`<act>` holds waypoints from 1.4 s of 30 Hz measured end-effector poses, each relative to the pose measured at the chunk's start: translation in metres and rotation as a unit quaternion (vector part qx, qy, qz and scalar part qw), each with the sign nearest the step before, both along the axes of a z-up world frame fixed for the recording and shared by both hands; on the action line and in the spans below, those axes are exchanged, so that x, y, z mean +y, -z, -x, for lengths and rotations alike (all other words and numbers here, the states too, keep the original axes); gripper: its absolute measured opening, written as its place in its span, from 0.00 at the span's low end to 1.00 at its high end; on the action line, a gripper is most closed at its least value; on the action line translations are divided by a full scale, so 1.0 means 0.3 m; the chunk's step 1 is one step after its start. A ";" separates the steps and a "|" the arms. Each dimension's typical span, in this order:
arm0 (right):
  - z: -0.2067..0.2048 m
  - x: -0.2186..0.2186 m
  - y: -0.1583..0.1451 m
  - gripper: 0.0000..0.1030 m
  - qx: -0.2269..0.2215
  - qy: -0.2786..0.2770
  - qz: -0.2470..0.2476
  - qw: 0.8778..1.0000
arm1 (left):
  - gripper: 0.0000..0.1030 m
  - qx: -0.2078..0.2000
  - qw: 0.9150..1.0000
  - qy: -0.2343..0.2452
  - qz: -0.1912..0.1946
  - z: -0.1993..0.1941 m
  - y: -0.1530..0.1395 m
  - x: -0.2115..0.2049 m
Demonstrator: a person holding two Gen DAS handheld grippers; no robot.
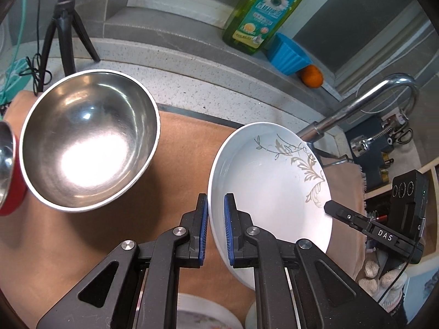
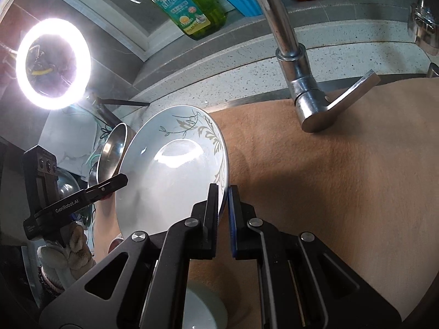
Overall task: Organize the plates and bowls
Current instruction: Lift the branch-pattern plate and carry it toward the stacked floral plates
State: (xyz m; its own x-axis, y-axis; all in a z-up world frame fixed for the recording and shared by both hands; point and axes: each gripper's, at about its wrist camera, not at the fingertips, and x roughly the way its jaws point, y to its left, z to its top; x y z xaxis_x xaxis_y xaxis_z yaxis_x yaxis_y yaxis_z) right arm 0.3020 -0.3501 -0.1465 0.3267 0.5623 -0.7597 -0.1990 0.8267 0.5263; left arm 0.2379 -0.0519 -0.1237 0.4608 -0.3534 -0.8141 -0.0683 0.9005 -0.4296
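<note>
Both grippers are clamped on the same white plate (image 1: 270, 175), leaf pattern on its far rim, held tilted above the tan cloth (image 1: 175, 142). Left gripper (image 1: 216, 219): jaws nearly closed, blue pads pinching the plate's left rim. Right gripper (image 2: 223, 213): same, closed down on the plate's right rim, edge of the plate wedged between the pads. Steel bowl (image 1: 87, 142) sits on the cloth left of the plate, well apart from it; a second steel bowl with red outside (image 1: 6, 170) is just beside it at the far-left edge of the view. Another white dish (image 2: 203, 309) shows below the right gripper, partly hidden. Faucet (image 2: 299, 82) stands at the far side, spout over the cloth. On the ledge behind: green soap bottle (image 1: 263, 13), blue cup (image 1: 290, 54), orange (image 1: 311, 76). Ring light (image 2: 53, 63) on at the left.
</note>
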 end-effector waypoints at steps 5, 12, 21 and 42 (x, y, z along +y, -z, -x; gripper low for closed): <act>0.065 0.007 -0.046 0.07 -0.009 0.007 -0.001 1.000 | 0.10 -0.011 1.000 0.011 0.004 0.040 -0.037 0.008; 0.191 0.038 -0.113 0.07 -0.020 0.016 -0.002 1.000 | 0.10 -0.020 0.999 0.026 0.008 0.119 -0.073 0.044; 0.357 0.117 -0.164 0.07 -0.029 0.017 -0.007 0.999 | 0.10 -0.023 0.999 0.038 0.004 0.233 -0.095 0.118; 0.619 0.307 -0.074 0.08 0.005 0.002 0.008 1.000 | 0.10 0.002 0.999 0.050 -0.001 0.432 -0.027 0.260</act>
